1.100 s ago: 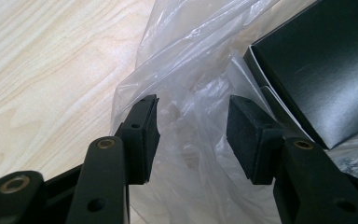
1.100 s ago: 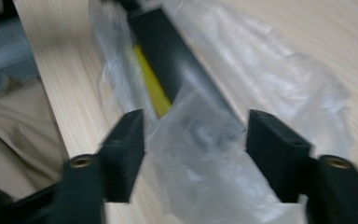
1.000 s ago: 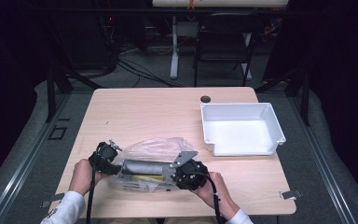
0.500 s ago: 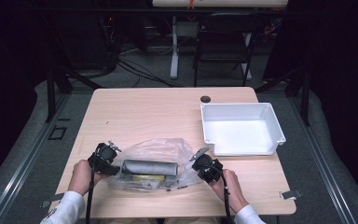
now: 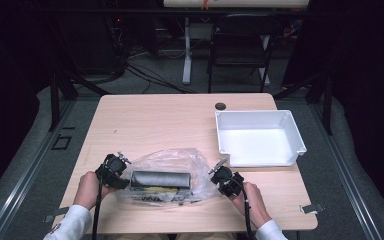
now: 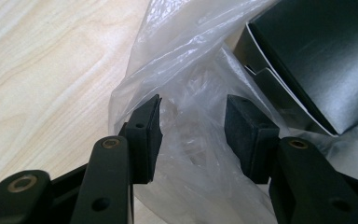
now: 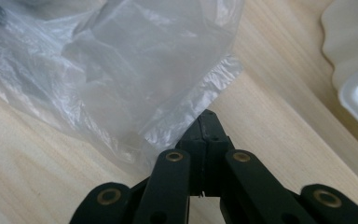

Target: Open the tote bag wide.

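Though distant from above, right tool (image 7: 206, 122) pinched on plastic bag (image 7: 135, 70) edge.

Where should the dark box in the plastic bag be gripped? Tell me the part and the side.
Grip the dark box across its narrow width, near its left end, coming in through the plastic bag mouth by the left hand-held gripper. It lies flat and lengthwise, and that end looks exposed there, though film may cover it.
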